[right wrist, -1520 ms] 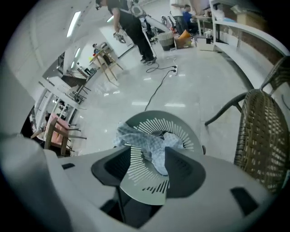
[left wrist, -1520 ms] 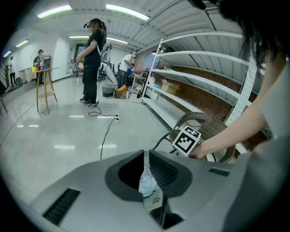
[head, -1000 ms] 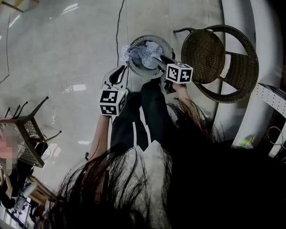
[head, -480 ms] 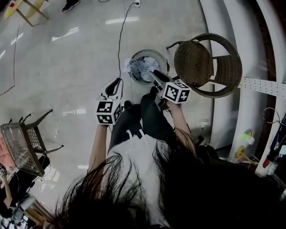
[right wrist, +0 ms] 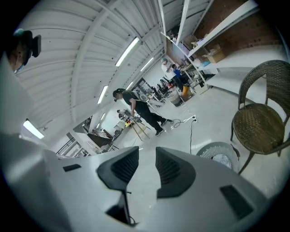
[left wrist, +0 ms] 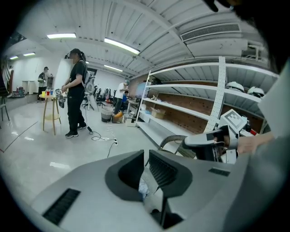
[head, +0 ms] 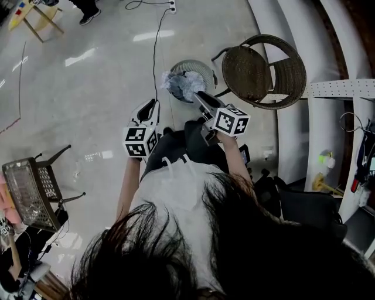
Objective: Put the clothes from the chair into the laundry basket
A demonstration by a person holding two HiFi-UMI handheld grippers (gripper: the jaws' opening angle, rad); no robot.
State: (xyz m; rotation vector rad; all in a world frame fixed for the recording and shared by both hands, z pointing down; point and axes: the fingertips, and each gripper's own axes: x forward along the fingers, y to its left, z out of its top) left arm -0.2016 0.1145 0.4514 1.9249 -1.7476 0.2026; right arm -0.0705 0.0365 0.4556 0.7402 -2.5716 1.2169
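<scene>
The round laundry basket [head: 202, 65] stands on the floor with light clothes [head: 177, 84] in it. To its right is the wicker chair [head: 258, 70], its seat bare. My right gripper [head: 197, 95] hangs near the basket's near edge. It is open, its jaws have just been closing, and nothing is between them [right wrist: 147, 153]. The right gripper view shows the basket [right wrist: 213, 149] and chair [right wrist: 260, 127] below. My left gripper [head: 147, 110] is left of the basket, shut and empty [left wrist: 146, 156], with only a thin slit between its jaws.
A white shelf frame [head: 328, 88] runs behind the chair. A cable and power strip [head: 171, 6] lie on the floor beyond the basket. A wire-mesh chair [head: 26, 190] stands at the left. A person [left wrist: 74, 90] stands by a stool [left wrist: 50, 111] far off.
Both grippers have lifted away from the basket and drawn back toward the body. The right gripper, first over the clothes in the basket, is now off its near edge.
</scene>
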